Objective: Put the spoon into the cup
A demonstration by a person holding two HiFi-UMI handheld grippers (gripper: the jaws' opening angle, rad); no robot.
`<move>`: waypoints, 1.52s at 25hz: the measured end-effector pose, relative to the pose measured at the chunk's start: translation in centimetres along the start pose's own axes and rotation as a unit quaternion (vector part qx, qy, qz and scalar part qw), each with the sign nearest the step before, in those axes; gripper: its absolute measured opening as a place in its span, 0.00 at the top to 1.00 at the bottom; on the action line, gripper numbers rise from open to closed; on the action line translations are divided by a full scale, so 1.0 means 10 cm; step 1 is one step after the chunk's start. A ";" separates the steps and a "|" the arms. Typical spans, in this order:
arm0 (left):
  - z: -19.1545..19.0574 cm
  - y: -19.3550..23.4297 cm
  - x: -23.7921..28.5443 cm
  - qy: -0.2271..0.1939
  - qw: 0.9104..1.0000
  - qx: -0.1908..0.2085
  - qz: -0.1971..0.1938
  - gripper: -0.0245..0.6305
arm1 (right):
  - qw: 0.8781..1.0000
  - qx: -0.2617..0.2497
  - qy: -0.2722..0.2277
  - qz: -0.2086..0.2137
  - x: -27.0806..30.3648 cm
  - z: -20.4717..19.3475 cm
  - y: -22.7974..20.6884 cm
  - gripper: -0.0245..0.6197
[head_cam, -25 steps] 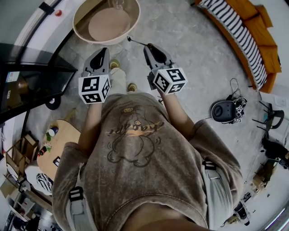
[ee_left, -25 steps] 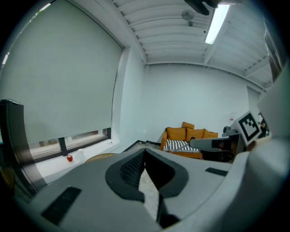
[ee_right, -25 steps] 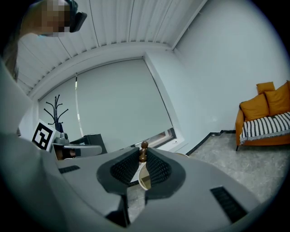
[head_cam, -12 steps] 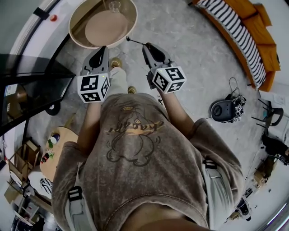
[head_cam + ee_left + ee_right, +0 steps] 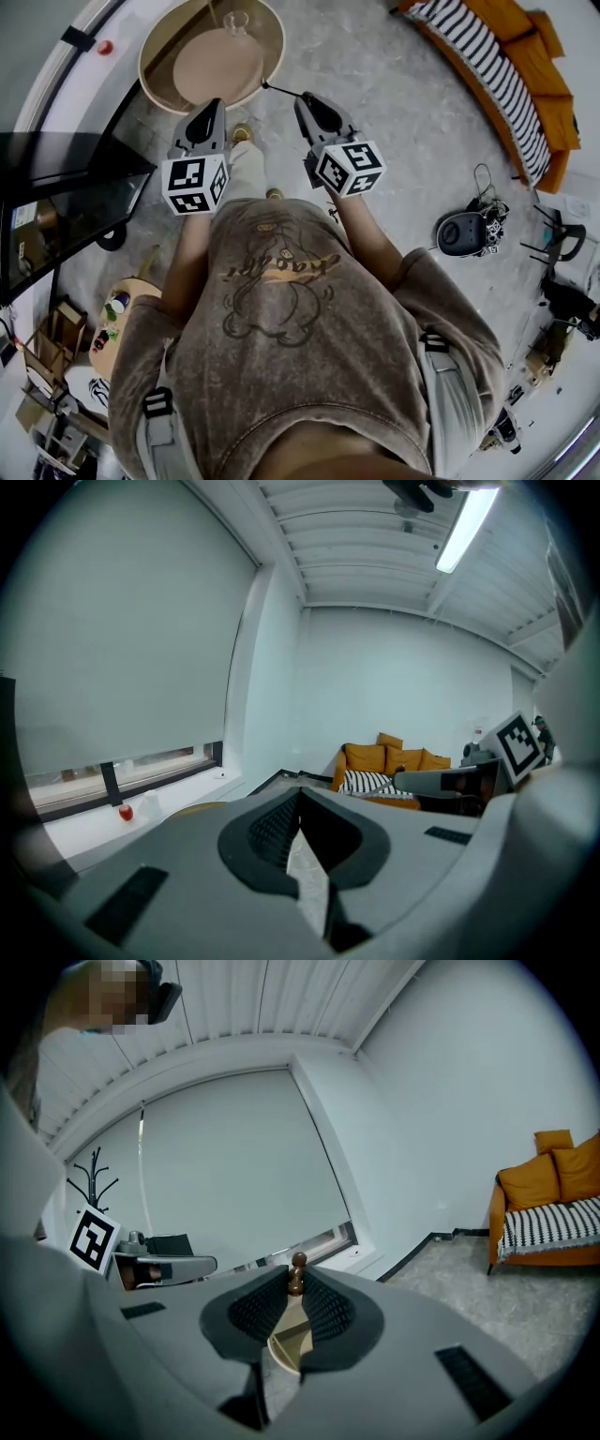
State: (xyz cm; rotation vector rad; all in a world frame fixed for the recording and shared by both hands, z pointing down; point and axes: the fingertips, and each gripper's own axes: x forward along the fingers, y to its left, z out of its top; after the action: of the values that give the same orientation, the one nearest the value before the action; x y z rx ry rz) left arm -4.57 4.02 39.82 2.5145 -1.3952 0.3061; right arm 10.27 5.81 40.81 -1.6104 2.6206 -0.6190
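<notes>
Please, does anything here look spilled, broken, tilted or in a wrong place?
Nothing stands out. The right claw is shut on the spoon, one end of which sticks out past its tips. The left claw is shut and empty. The cup stands on the round table, and no spill shows.

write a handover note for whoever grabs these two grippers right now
Left gripper: jaws together, nothing between them.
Right gripper: jaws shut on the thin dark-brown spoon, which sticks out past the tips toward the table. I cannot tell which end leads.
Clear glass cup: upright on the far part of the round beige table, ahead of both grippers. The spoon's tip is about at the table's near edge, well short of the cup.
Done: spoon is in hand.
Left: bring the spoon over the cup, lower it in, open the right jaws.
</notes>
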 end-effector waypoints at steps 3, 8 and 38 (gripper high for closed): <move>0.00 0.11 0.13 0.004 1.000 -0.003 -0.001 0.94 | 1.000 0.003 0.005 -0.003 0.15 0.00 -0.06 0.87; 0.05 0.27 0.38 0.009 1.000 -0.008 -0.004 0.94 | 1.000 0.006 0.012 -0.005 0.41 0.04 -0.15 0.87; 0.74 1.46 1.97 0.018 0.999 0.000 -0.050 0.94 | 0.999 0.006 0.012 -0.037 2.19 0.69 -0.71 0.87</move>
State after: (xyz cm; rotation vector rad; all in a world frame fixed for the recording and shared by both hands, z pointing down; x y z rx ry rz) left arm -6.30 -21.48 40.41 2.5567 -1.2505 0.3298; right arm 7.40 -18.08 41.19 -1.7144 2.5785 -0.6595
